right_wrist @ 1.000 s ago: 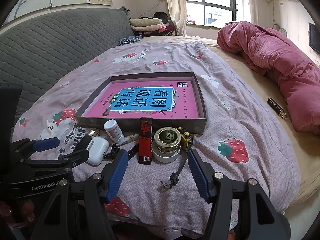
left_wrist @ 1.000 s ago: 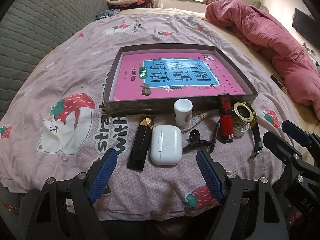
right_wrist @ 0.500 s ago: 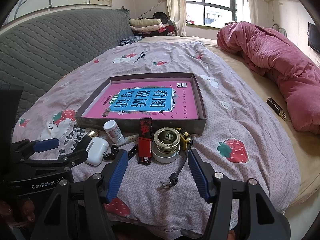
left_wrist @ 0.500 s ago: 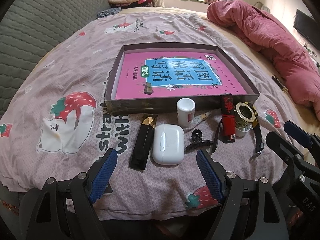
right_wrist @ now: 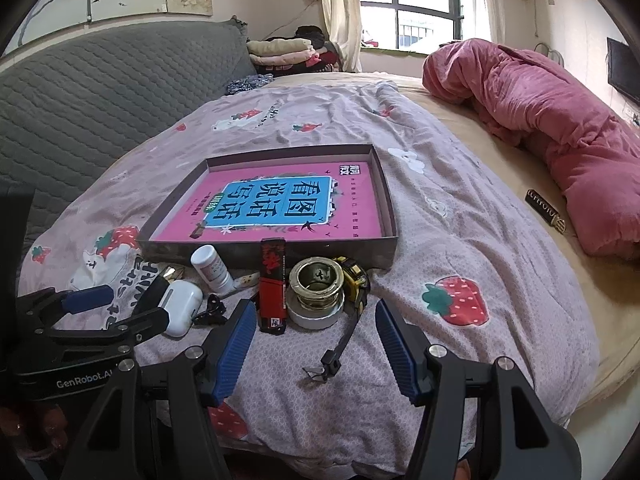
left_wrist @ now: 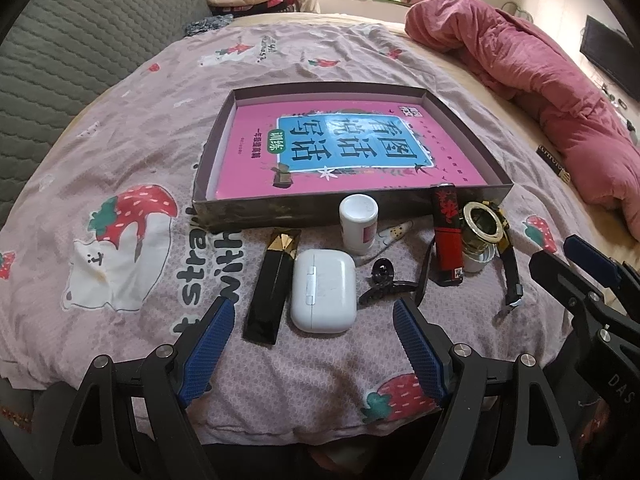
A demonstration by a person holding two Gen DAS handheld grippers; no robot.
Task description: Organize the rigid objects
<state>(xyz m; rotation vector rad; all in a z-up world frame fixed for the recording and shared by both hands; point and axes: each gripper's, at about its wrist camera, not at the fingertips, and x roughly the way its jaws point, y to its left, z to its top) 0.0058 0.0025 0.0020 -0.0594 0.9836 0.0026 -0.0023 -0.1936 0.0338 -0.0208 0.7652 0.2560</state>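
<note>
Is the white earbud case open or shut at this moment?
Shut. The white earbud case lies flat on the bedspread, lid flush with its body, only a thin seam showing; no gap visible.

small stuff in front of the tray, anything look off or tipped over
Nothing spilled or broken. The white bottle leans tilted instead of standing, and the red lighter rests propped against the tray wall. Everything lies outside the tray.

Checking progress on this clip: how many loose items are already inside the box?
0. The box holds only the pink book; every small item lies outside along its near wall. Nothing seems hidden.
</note>
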